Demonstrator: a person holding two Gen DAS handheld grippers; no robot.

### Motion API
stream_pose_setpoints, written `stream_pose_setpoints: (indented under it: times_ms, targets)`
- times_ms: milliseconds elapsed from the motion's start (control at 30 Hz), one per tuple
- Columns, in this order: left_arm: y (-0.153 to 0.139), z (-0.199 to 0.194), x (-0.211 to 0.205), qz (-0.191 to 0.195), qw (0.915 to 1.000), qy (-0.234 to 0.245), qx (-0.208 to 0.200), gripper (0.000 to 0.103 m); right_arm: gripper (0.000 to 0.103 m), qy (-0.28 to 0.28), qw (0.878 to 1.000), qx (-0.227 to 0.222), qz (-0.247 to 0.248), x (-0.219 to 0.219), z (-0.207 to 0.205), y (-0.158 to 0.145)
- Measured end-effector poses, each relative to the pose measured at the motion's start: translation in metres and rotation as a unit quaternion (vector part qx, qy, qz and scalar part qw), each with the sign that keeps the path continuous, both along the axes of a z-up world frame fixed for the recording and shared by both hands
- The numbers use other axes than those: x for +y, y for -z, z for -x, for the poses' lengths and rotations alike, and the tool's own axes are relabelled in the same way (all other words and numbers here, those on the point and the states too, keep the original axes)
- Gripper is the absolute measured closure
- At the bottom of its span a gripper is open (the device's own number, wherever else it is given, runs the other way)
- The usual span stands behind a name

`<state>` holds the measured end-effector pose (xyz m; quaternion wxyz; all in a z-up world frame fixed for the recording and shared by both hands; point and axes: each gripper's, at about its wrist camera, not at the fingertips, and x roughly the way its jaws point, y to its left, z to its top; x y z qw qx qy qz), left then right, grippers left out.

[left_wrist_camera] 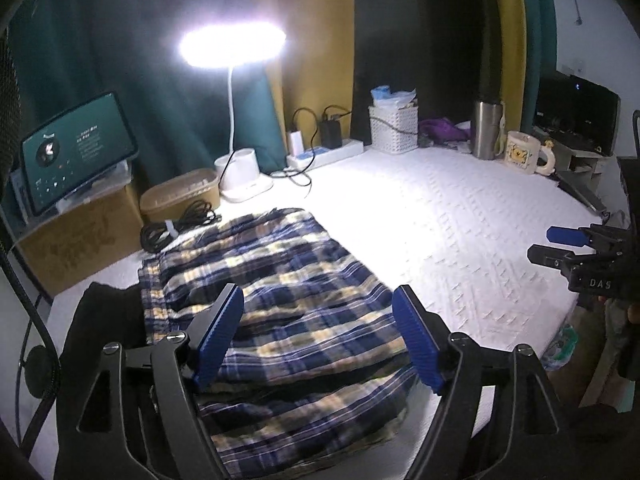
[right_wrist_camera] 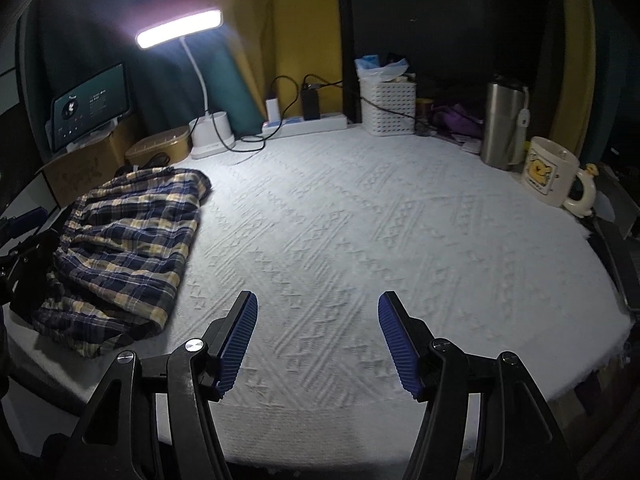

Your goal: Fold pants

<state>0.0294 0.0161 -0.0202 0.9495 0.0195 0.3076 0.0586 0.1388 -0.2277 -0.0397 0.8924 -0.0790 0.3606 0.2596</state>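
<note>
The plaid pants, navy, yellow and white, lie folded in a thick stack at the left of the white textured cover. My left gripper hovers over the near half of the stack; its blue pads are wide apart and hold nothing. In the right wrist view the pants are off to the left. My right gripper is open over the bare cover, well clear of the cloth. Its blue tip also shows at the right edge of the left wrist view, the right gripper.
Along the back stand a lit desk lamp, a tablet on a cardboard box, a coiled black cable, a power strip, a white basket, a steel tumbler and a mug.
</note>
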Motion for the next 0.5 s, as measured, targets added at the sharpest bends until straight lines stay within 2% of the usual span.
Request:
stream_pose_setpoints:
  times_ms: [300, 500]
  targets:
    - [-0.019, 0.007, -0.018, -0.005, 0.9995, 0.011, -0.028, 0.021, 0.036, 0.014, 0.999, -0.03, -0.009, -0.021, 0.01, -0.023]
    - [-0.035, 0.017, -0.019, 0.002, 0.9984, 0.001, -0.057, 0.014, 0.029, 0.017, 0.998, -0.06, -0.013, -0.027, 0.024, -0.046]
